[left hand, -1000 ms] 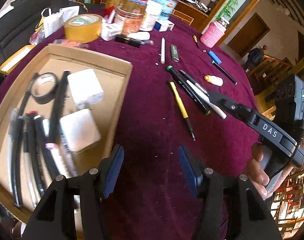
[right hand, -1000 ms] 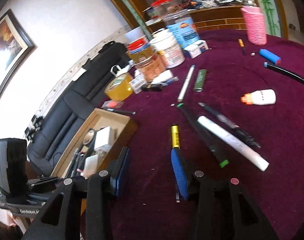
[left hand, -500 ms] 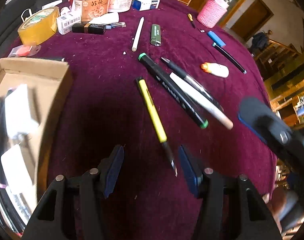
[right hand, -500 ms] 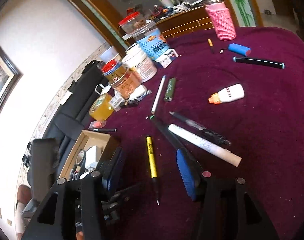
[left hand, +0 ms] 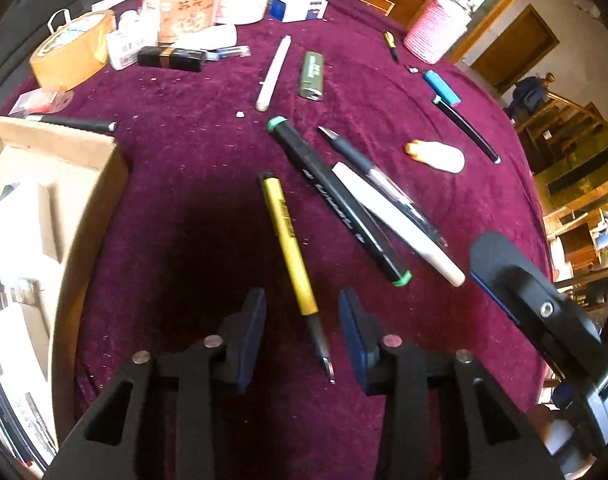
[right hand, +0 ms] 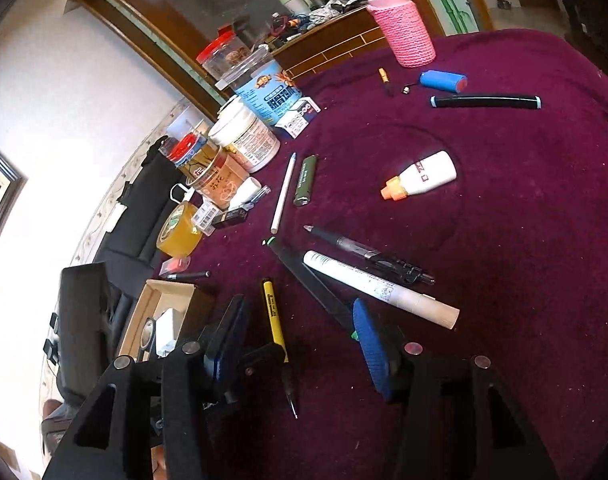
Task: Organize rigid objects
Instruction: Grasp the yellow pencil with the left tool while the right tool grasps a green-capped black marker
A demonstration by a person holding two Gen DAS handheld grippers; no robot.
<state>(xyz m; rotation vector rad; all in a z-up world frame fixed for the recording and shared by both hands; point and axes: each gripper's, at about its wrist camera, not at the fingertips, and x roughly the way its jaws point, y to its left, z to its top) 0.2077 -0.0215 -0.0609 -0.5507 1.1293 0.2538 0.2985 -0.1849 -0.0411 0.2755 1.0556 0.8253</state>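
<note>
A yellow pen (left hand: pixel 290 244) lies on the maroon cloth with its dark tip between the fingers of my open left gripper (left hand: pixel 302 322); it also shows in the right wrist view (right hand: pixel 275 318). A black marker with green ends (left hand: pixel 336 200), a white marker (left hand: pixel 396 222) and a clear pen (left hand: pixel 368 170) lie just right of it. My right gripper (right hand: pixel 298 326) is open and empty over the same pens; one of its fingers (left hand: pixel 500 264) shows in the left view. A cardboard box (left hand: pixel 60 184) at the left holds pens and white adapters.
At the far side stand jars (left hand: pixel 182 0), a tape roll (left hand: pixel 70 46), a pink knitted bottle (right hand: pixel 404 28), a lighter (left hand: pixel 312 76), a white pen (left hand: pixel 273 72), a correction fluid bottle (right hand: pixel 422 176), a blue tube (right hand: pixel 442 81) and a black pen (right hand: pixel 484 101).
My left gripper has swung right from above the box to the loose pens, and the yellow pen's tip now lies between its fingers. My right gripper has pulled back and tilted.
</note>
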